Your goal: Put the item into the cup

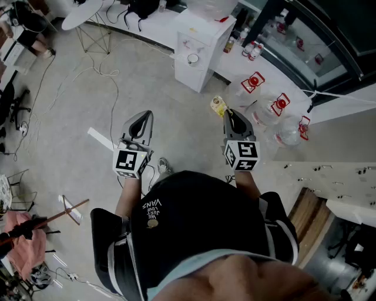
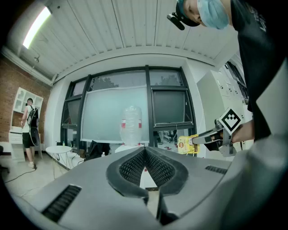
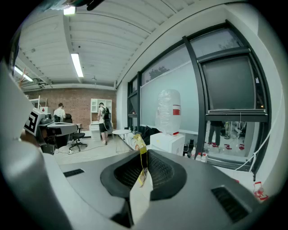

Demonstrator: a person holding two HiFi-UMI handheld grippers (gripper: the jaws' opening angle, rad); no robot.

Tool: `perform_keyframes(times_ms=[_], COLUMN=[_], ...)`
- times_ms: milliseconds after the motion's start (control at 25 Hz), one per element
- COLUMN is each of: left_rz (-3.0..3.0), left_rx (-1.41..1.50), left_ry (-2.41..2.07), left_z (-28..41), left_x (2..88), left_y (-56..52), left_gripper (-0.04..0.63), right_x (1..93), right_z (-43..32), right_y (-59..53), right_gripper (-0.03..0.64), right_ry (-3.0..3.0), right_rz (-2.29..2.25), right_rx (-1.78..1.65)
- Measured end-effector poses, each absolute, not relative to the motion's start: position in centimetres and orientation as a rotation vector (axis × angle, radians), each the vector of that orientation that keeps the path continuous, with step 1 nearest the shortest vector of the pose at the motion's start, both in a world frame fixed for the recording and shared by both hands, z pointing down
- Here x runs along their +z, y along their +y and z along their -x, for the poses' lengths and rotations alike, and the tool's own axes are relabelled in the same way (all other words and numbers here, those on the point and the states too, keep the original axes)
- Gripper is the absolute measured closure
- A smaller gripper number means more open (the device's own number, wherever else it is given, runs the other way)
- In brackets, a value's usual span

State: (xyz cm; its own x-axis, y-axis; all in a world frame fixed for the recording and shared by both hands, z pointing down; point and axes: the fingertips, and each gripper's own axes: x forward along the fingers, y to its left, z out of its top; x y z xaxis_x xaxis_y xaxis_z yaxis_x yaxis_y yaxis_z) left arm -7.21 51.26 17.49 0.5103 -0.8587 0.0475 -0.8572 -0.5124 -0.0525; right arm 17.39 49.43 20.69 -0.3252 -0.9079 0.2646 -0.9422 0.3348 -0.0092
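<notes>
- right gripper (image 3: 143, 151) is clamped on a thin yellow packet (image 3: 143, 166). in the right gripper view the packet stands on edge between the ribbed pads (image 3: 158, 170), with its top corner poking out past the tips toward 12 o'clock.
- left gripper (image 2: 145, 150) has its jaws pressed together, with nothing between them.
- in the head view both grippers are held out ahead of the person's black shirt (image 1: 194, 217), pointing toward 12 o'clock above the grey floor (image 1: 70, 106). the left gripper sits at 9 o'clock of the right one, well apart from it.
- in that view the yellow packet juts from the right gripper's tip toward 11 o'clock, up in the air.
- a white water dispenser (image 1: 197, 44) stands at 12 o'clock, beyond both grippers.
- clear water jugs (image 1: 281, 106) with red labels sit on the floor at 2 o'clock of the right gripper.
- a round white table (image 1: 81, 13) is at 11 o'clock of the head view, and loose cables (image 1: 103, 73) trail over the floor near it.
- in the left gripper view the right gripper and its packet show at 3 o'clock.
</notes>
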Motion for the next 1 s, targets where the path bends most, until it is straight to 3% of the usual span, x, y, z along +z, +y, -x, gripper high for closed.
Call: perform_keyframes(times_ms=[680,1000], left_rz=[2.861,2.928], left_rx=[-0.118,-0.115], left_ry=[1.322,1.260], left_z=[16.7,17.1], left_x=[19.4,21.3], left_y=[45.0,39.7], left_gripper=[0.577,0.575], right_x=[21.3,22.5], right_z=[-7.4,-7.4], right_y=[44.6,40.1], right_gripper=[0.557,0.557], right_ry=[-2.339,-2.258], right_rz=[-1.850,-1.887], right_rx=[0.341,0.367])
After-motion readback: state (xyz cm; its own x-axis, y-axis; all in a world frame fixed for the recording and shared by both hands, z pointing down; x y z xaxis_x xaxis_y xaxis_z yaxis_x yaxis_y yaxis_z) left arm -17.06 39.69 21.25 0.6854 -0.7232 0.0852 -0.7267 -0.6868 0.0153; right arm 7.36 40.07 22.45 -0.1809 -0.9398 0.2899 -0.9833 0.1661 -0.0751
